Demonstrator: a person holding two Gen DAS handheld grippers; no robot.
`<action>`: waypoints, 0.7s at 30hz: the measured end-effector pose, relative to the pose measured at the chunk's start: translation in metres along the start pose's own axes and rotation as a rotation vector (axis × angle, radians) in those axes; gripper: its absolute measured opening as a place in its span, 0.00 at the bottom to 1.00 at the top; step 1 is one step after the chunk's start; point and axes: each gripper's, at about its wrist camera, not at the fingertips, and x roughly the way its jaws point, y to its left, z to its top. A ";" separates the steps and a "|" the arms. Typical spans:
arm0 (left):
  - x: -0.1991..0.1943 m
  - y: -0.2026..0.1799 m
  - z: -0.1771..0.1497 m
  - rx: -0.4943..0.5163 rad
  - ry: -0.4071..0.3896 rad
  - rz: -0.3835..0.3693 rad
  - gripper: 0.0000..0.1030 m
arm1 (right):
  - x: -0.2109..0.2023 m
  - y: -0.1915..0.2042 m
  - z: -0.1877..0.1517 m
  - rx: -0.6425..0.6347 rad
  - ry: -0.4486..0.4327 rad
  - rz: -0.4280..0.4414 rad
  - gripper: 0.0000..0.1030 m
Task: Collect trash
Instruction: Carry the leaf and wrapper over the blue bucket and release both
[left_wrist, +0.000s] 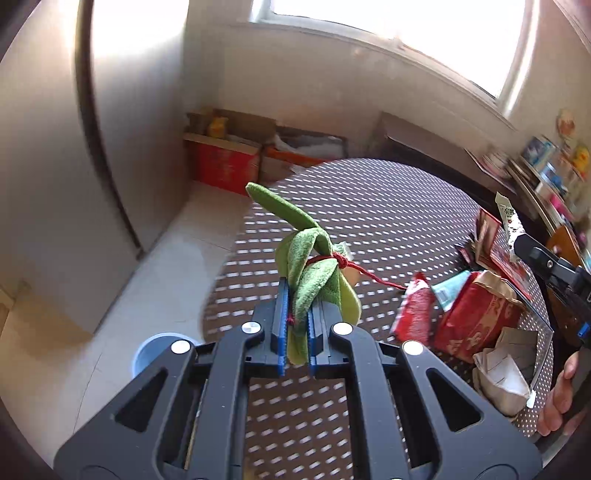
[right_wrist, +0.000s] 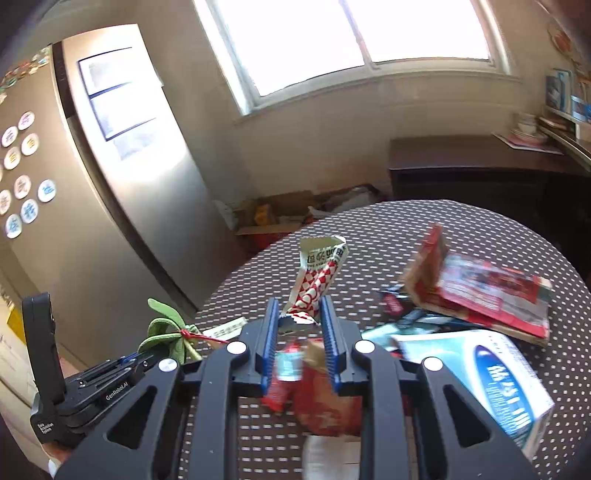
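A green fabric leaf bundle (left_wrist: 314, 269) tied with red string hangs above the dotted round table (left_wrist: 369, 206); my left gripper (left_wrist: 299, 295) is shut on its lower end. The string trails right toward a red packet (left_wrist: 413, 314) in the trash pile. In the right wrist view my right gripper (right_wrist: 300, 306) is shut on a red-and-white checkered wrapper (right_wrist: 317, 280) that sticks up between the blue pads. The left gripper (right_wrist: 144, 360) with the green bundle (right_wrist: 166, 332) shows at lower left there. The right gripper's body (left_wrist: 546, 266) and a hand (left_wrist: 557, 402) sit at the right edge of the left wrist view.
On the table lie a red paper bag (left_wrist: 476, 317), crumpled paper (left_wrist: 498, 380), a blue-white box (right_wrist: 480, 380) and a red printed pack (right_wrist: 491, 295). A blue bin (left_wrist: 155, 350) stands on the floor at left. Cardboard boxes (left_wrist: 229, 155), a fridge (right_wrist: 122, 177) and a dark cabinet (right_wrist: 461, 173) stand beyond.
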 end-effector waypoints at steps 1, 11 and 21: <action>-0.006 0.006 -0.002 -0.007 -0.013 0.021 0.08 | 0.001 0.009 0.000 -0.012 0.001 0.015 0.22; -0.056 0.090 -0.025 -0.138 -0.066 0.170 0.08 | 0.022 0.110 -0.016 -0.145 0.083 0.213 0.22; -0.090 0.170 -0.059 -0.251 -0.060 0.289 0.08 | 0.043 0.206 -0.058 -0.275 0.187 0.351 0.22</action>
